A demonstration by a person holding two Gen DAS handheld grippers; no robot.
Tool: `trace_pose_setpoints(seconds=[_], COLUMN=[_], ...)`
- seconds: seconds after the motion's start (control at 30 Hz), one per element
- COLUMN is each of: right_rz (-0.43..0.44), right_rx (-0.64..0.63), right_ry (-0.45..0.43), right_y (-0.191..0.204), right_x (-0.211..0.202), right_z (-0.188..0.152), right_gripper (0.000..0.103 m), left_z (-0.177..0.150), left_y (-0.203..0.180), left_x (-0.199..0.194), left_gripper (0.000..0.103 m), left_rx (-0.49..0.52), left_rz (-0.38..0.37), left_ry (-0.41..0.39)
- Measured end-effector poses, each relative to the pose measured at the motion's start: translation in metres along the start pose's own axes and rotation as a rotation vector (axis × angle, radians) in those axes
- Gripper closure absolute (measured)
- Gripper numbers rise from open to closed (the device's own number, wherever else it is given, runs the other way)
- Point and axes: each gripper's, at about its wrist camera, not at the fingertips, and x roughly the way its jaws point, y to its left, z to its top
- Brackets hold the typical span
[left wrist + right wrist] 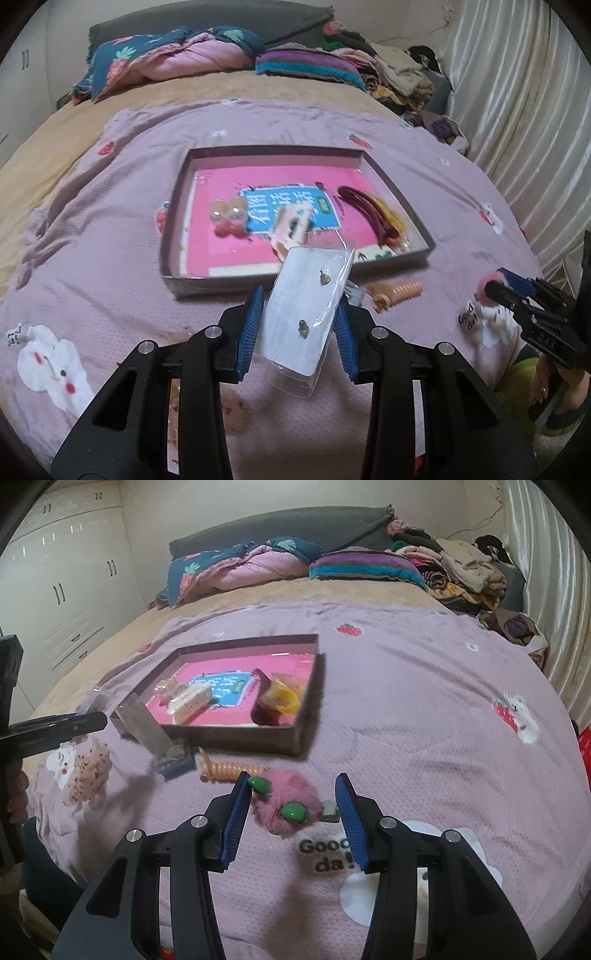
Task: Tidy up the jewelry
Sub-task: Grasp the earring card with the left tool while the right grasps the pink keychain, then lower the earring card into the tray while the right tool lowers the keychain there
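Observation:
A clear plastic packet (306,321) with a white card and small stud earrings stands tilted between the blue pads of my left gripper (300,297), which is shut on it above the bedspread, just in front of the shallow box (177,229). My right gripper (292,778) is shut on a pink fluffy hair clip (284,805) with green pieces; its metal end touches the right pad. In the left wrist view the right gripper (495,288) shows at the right edge with the pink fluff (485,282) at its tip. From the right wrist view the left gripper (103,716) and blurred packet (144,723) appear at left.
The box holds a burgundy hair clip (369,210), a yellow piece (284,698), a pale comb clip (192,701) and clear bobbles (227,214). An orange spiral hair tie (229,770), a small blue box (175,758) and a beaded item (90,771) lie on the bedspread. Bedding is piled at the back.

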Motion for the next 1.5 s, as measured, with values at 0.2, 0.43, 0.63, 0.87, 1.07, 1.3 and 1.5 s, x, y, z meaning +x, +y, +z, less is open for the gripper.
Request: trace_pose_setpoints(seconds=[0.2,0.43,0.63,0.87,1.07,1.3,1.5], right_rz=[0.01,0.039,0.045,0.054,0.068,0.072,0.066], right_rx=[-0.032,-0.057,-0.076,-0.083,-0.094,-0.11,-0.104], right_ry=[-0.011,-0.054,-0.084,-0.093,-0.101,-0.089,-0.06], right_y=[0.016,0.029,0.039,0.046,0.053,0.058,0.056], right_x=[0.0,0.002,0.005,0.018,0.032,0.054,0.078], right_z=[0.016,0.053,0.084,0.107,0.125,0.137,0.139], right_gripper=[0.057,0.057,0.057,0.057,0.057,0.057,0.057], left_z=[0.011,0.03,0.041,0.048,0.057,0.059,0.056], left_y=[0.017,0.036,0.051,0.053,0.052,0.053,0.053], left_x=[-0.007,-0.009,0.004,0.022,0.04,0.064,0.081], left_gripper=[0.074,0.074,0.074,0.074,0.074,0.074,0.074], left_rx=[-0.028,-0.054,-0.093,-0.101,-0.097,-0.1,-0.102], left_rz=[0.007,0.042,0.048,0.039,0.04,0.024,0.016], left_ry=[-0.028,-0.049,-0.046,-0.025,-0.006,0.031,0.061])
